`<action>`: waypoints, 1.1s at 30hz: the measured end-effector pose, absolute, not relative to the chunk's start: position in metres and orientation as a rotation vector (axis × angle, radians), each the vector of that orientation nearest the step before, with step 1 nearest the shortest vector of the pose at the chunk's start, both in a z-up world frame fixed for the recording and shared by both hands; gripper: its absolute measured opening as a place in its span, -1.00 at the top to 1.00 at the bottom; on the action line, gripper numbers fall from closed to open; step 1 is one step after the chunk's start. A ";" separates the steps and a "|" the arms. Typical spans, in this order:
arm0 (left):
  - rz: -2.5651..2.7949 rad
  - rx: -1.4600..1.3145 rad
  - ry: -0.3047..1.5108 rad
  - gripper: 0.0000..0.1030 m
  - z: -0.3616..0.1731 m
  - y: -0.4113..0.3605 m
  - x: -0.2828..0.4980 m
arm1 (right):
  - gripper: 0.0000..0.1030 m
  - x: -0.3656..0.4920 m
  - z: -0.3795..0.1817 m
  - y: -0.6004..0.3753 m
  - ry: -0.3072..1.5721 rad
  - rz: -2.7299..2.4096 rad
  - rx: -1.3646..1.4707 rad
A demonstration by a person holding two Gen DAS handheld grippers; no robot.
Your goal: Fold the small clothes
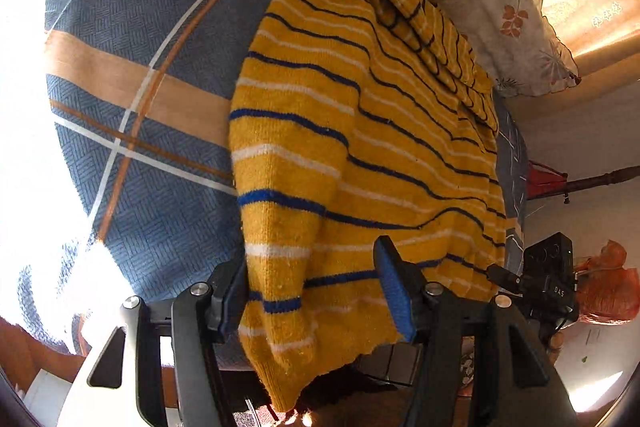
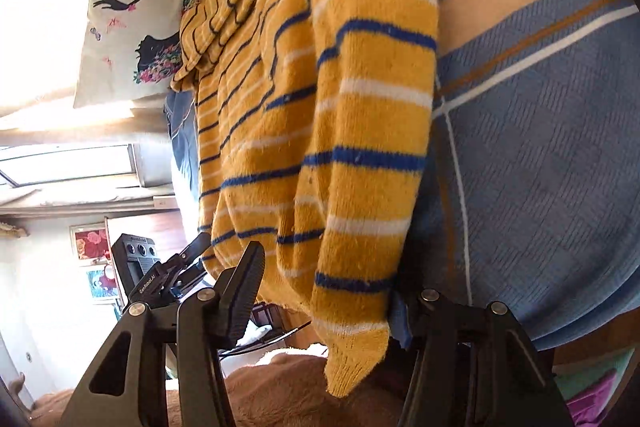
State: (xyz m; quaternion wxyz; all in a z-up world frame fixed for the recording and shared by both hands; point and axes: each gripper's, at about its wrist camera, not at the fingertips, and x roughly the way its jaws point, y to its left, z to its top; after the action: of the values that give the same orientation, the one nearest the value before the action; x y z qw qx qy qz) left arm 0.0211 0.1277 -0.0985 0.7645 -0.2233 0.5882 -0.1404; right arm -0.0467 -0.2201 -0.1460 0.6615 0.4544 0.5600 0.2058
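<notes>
One yellow striped sweater (image 1: 360, 147) lies on a blue plaid bedspread (image 1: 160, 47), its hem overhanging the edge. Each half-open gripper, left (image 1: 316, 291) and right (image 2: 332, 291), brackets a hem corner, apparently to lift; actual grip unclear.

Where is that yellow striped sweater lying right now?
The yellow striped sweater lies spread on the blue plaid bedcover, stretching from the floral pillow at the far end to the near edge, where its hem hangs between both tongs.
</notes>
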 end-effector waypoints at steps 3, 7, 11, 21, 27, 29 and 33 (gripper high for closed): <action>-0.258 -0.542 1.259 -0.10 -0.100 0.126 0.009 | 0.17 -0.045 -0.140 -0.210 1.279 0.481 0.932; -0.144 -0.490 1.259 0.71 -0.100 0.122 0.011 | 0.75 -0.043 -0.146 -0.204 1.316 0.462 0.867; -0.089 -0.531 1.247 0.86 -0.096 0.128 0.007 | 0.78 -0.042 -0.136 -0.205 1.289 0.508 0.809; -0.121 -0.553 1.153 0.86 -0.046 0.111 -0.065 | 0.82 -0.100 -0.103 -0.241 1.246 0.655 0.749; -0.105 -0.570 1.230 0.86 -0.058 0.107 -0.108 | 0.82 -0.140 -0.114 -0.250 1.348 0.669 0.716; -0.094 -0.634 1.238 0.86 -0.067 0.113 -0.111 | 0.82 -0.138 -0.123 -0.253 1.358 0.647 0.767; -0.078 -0.633 1.215 0.86 -0.064 0.111 -0.105 | 0.81 -0.112 -0.115 -0.251 1.316 0.636 0.769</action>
State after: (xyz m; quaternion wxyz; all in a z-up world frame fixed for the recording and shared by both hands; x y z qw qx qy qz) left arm -0.1045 0.1106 -0.0639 0.7737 -0.2920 0.5611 -0.0361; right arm -0.1119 -0.2510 -0.1151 0.6779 0.3420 0.5859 0.2831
